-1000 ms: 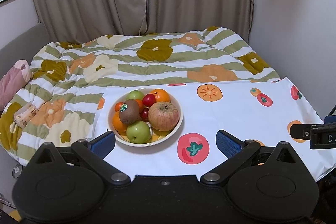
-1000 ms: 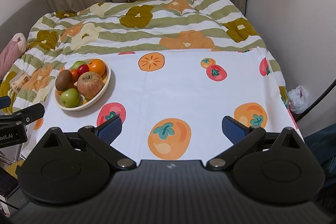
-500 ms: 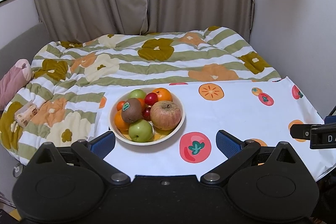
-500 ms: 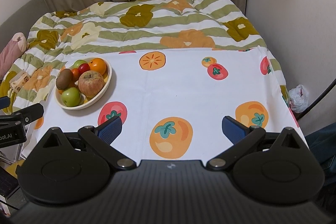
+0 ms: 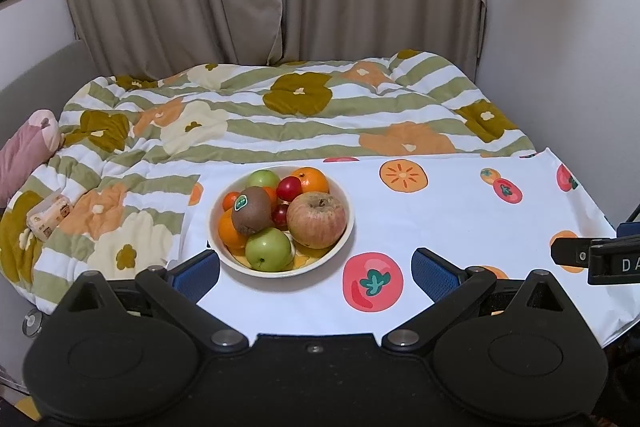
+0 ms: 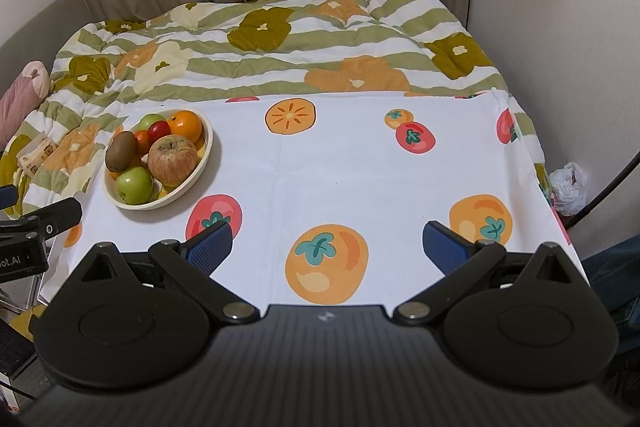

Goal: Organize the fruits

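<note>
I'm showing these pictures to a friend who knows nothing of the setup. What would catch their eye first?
A cream bowl heaped with fruit, a big reddish apple and a stickered kiwi on top, sits at the left of a white fruit-print cloth. Behind lies a flowered quilt. Both hand-held grippers hang open and empty.

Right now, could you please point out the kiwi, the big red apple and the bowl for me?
kiwi (image 5: 252,211): left wrist view, middle of its brown skin.
big red apple (image 5: 316,219): left wrist view, front face.
bowl (image 6: 200,163): right wrist view, right rim.
</note>
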`<state>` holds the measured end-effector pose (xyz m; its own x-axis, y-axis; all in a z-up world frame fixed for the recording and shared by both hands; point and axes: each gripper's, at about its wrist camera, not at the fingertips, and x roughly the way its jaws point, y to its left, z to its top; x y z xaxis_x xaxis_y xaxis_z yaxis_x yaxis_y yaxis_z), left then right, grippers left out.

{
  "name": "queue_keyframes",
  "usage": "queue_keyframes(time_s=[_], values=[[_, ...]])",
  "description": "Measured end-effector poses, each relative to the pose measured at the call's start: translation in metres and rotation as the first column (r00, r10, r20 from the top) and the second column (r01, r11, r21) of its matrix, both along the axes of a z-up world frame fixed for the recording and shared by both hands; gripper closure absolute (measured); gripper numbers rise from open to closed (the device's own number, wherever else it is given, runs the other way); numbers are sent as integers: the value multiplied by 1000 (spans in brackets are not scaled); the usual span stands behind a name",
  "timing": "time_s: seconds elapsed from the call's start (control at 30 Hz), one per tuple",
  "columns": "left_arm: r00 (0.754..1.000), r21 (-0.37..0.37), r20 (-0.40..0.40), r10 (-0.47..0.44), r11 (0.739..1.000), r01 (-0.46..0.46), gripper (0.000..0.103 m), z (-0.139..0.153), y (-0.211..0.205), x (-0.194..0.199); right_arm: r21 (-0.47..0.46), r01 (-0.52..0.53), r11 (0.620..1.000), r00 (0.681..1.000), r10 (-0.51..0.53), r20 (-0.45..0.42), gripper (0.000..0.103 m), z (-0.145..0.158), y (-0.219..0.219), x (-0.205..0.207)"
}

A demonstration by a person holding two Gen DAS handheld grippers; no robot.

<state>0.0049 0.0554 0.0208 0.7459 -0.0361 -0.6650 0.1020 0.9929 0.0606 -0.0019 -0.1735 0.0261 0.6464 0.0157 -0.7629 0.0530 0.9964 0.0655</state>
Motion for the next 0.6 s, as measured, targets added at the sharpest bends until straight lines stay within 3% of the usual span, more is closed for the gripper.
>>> queue_keyframes(time_s=[0.17, 0.6], values=[[1000, -30, -15, 9, 1000, -10, 0, 0, 2, 3, 0, 0, 1000, 1000, 0, 1, 0, 0, 0, 0], [1000, -19, -15, 15, 1000, -16, 0, -2, 5, 10, 0, 2, 1000, 1000, -2, -1, 0, 0, 0, 0]])
